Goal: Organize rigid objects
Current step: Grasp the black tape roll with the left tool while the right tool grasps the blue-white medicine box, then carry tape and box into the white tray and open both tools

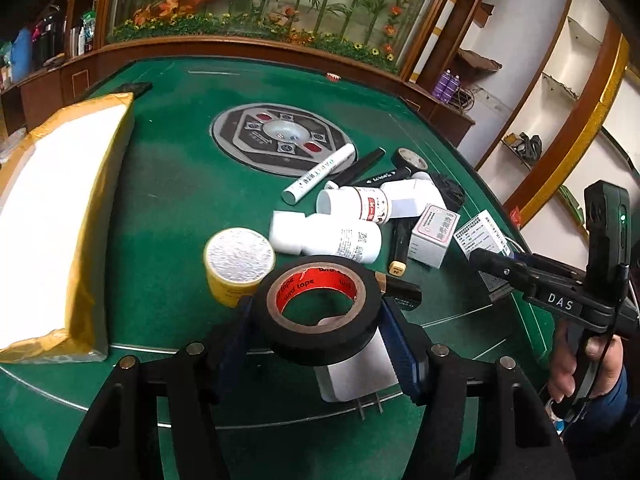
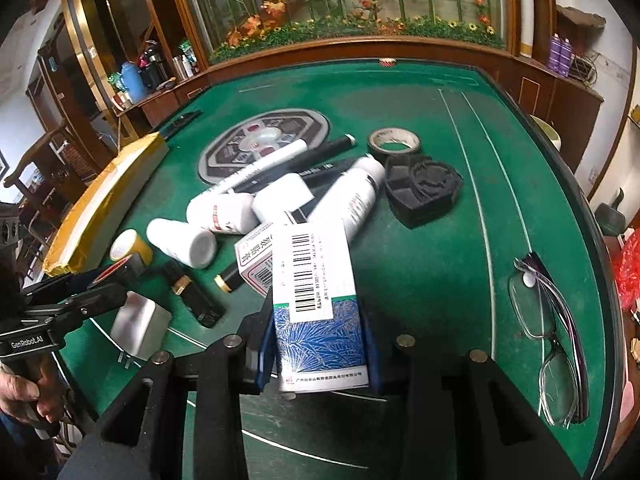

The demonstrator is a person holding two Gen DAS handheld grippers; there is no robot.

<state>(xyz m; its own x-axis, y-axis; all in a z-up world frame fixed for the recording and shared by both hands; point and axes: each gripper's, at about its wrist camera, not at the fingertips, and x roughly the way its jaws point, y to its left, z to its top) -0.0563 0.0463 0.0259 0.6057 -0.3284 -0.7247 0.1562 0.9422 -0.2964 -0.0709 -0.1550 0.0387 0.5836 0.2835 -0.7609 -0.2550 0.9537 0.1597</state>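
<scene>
Green felt table point(image 1: 168, 216), planter wall behind. Nearest us, left gripper point(image 1: 316, 322) clamps the black tape roll point(image 1: 320, 312), core reading "wild tape". Right gripper point(image 2: 318, 344) is closed on the blue barcoded box point(image 2: 316, 300), held above the pile point(image 2: 280, 208) of bottles and markers beyond. Risk, we think: box tail clips the pile, or slips from that low grip.

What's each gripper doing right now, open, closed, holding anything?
Left gripper: closed on the black roll of tape with a red core.
Right gripper: closed on the blue-and-white cardboard box with a barcode label.
</scene>
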